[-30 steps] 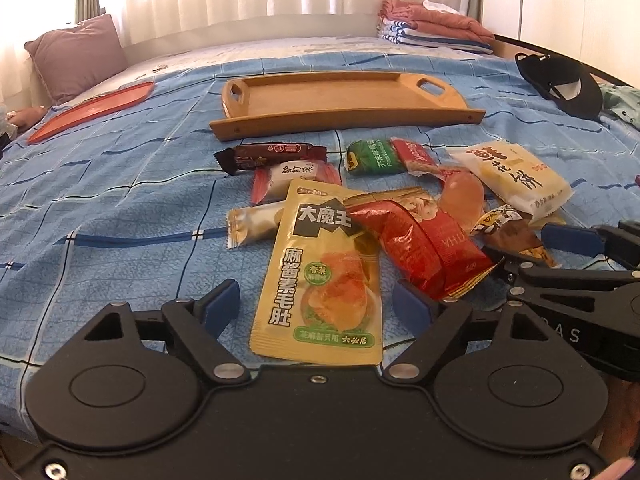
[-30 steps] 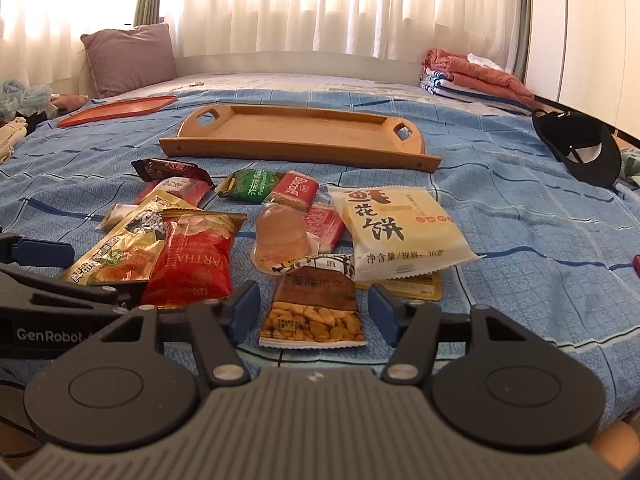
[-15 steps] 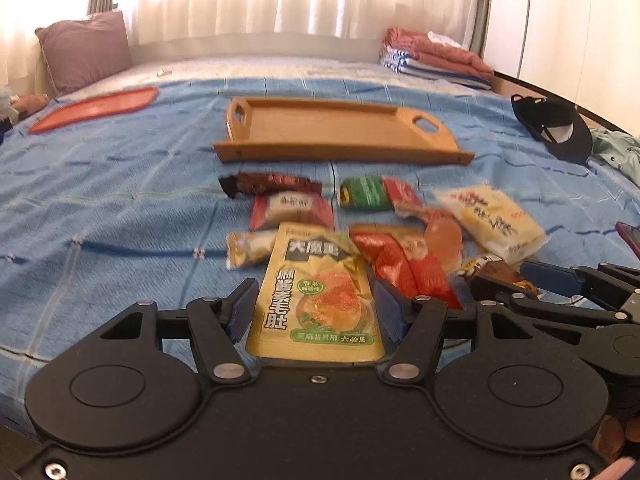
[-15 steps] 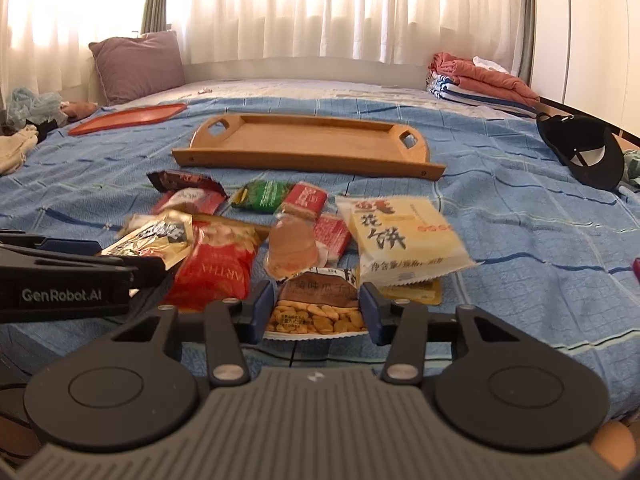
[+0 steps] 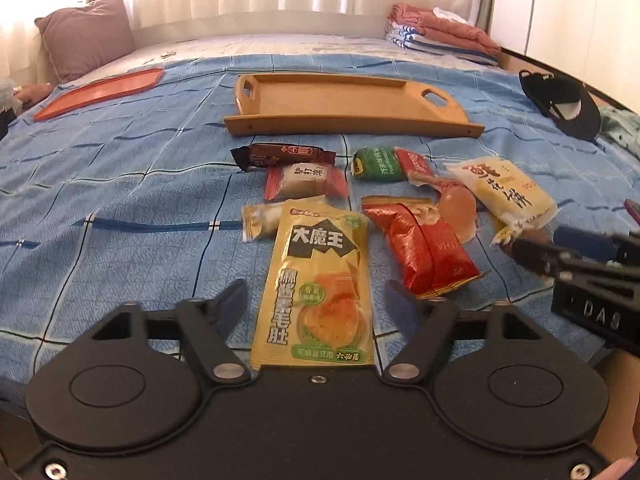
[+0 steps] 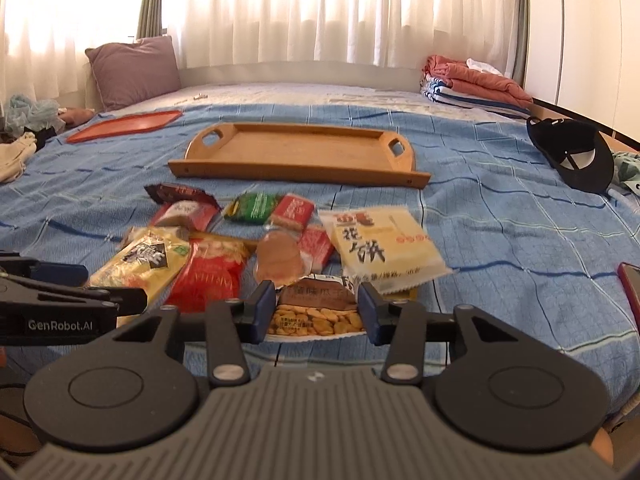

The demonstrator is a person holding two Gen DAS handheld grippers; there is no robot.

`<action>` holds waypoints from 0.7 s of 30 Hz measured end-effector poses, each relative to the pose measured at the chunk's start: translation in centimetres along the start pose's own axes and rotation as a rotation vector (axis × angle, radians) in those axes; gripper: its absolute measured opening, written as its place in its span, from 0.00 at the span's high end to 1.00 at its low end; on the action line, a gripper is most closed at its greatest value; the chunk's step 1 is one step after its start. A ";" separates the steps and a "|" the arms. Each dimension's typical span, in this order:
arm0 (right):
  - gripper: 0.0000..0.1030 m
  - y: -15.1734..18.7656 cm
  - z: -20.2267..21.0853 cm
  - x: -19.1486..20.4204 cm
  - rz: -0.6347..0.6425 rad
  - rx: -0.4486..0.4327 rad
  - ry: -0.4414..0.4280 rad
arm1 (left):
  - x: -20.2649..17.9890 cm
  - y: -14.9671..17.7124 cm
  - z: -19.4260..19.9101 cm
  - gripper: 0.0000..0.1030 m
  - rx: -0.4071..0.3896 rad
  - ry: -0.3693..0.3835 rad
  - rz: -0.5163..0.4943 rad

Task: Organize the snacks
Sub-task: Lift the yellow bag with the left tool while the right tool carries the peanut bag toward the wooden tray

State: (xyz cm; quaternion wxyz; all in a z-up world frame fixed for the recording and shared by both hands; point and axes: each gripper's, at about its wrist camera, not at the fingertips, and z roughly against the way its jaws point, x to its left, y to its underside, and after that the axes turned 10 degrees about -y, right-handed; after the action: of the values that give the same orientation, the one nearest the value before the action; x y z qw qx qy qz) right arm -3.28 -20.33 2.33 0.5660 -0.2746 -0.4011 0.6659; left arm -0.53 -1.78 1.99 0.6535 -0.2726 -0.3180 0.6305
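Blue checked bed cover (image 5: 120, 184) strewn with snacks, my left hand-held gripper (image 5: 316, 300) opening around the yellow foil pouch (image 5: 320, 280), my right hand-held gripper (image 6: 316, 308) pinching the brown peanut packet (image 6: 316, 308).

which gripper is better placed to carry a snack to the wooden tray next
Right. The right gripper is shut on the peanut packet; the left gripper is opening, its pads clear of the yellow pouch. The wooden tray holds nothing yet.
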 end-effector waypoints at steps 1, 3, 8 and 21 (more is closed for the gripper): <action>0.52 0.1 0.0 0.1 0.002 0.004 0.001 | 0.1 -0.1 0.0 0.20 -0.007 0.007 0.008; 0.52 0.3 -0.1 0.1 0.003 0.008 0.001 | 0.2 -0.4 -0.2 0.16 -0.015 0.017 0.018; 0.52 0.4 -0.4 0.1 -0.003 0.014 0.006 | -1.1 -0.9 -2.4 0.15 0.011 -0.051 -0.068; 0.61 0.5 -1.2 -0.3 -0.016 0.037 0.002 | -2.3 -0.8 -2.5 0.42 0.000 0.008 -0.078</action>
State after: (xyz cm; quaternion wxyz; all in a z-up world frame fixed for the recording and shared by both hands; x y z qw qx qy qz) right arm -2.50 -20.34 1.28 0.5768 -0.2614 -0.3903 0.6683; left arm 1.88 -4.01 0.82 0.6788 -0.2624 -0.3260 0.6034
